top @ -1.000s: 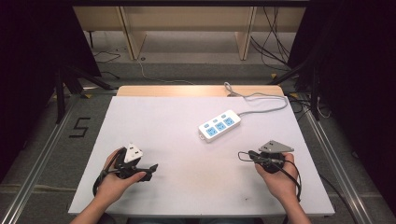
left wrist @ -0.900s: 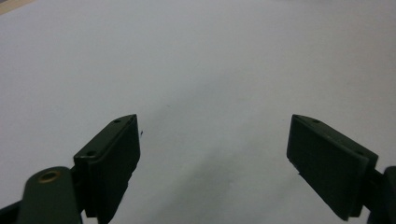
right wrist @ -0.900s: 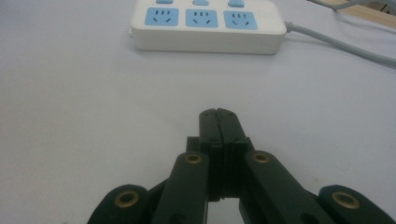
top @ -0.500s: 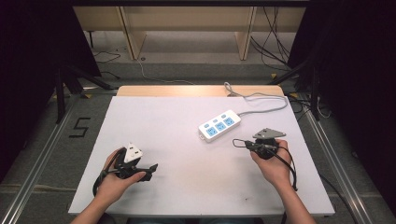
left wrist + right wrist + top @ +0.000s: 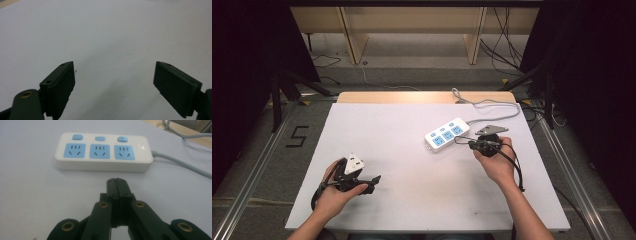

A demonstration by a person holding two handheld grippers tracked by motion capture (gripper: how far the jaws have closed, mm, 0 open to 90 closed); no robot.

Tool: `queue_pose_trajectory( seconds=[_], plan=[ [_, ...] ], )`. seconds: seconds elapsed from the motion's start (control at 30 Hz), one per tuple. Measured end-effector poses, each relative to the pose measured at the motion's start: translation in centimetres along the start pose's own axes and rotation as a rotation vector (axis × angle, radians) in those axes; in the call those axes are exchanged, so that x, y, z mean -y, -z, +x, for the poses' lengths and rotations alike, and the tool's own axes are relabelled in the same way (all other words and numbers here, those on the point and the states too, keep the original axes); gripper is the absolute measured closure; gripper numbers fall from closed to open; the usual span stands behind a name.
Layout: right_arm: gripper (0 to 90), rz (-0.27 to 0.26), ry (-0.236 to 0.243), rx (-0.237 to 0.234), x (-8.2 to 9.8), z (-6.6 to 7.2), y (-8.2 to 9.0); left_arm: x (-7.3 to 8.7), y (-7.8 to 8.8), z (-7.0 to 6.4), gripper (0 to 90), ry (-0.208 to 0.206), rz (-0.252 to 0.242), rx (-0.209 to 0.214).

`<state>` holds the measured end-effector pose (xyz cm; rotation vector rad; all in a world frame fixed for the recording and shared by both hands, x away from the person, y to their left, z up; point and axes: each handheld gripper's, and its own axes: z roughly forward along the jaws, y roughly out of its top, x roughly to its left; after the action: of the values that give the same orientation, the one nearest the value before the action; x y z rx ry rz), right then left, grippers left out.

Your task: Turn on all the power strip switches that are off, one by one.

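While your right gripper [image 5: 116, 180] hangs pressed closed and empty just short of the power strip [image 5: 103, 152], your left gripper [image 5: 115, 82] gapes wide, holding nothing.

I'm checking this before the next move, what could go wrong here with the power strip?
The right gripper is shut and close to the power strip, so a push might slide the strip rather than press a switch. Its cord lies near the right hand and could snag.
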<state>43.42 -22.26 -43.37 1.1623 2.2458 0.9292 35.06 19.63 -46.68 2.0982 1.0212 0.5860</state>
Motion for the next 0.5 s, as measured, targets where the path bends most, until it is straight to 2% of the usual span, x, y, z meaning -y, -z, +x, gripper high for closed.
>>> queue_pose_trajectory(
  seconds=[0.23, 0.5],
  plan=[
    [90.0, 0.012, -0.003, 0.005, -0.8, -0.3, -0.7, 0.0, 0.0, 0.0, 17.4, 0.0, 0.0, 0.0],
    [90.0, 0.023, 0.007, 0.014, -2.5, -0.8, -1.6, 0.0, 0.0, 0.0, 17.4, -0.001, 0.001, 0.001]
  ],
)
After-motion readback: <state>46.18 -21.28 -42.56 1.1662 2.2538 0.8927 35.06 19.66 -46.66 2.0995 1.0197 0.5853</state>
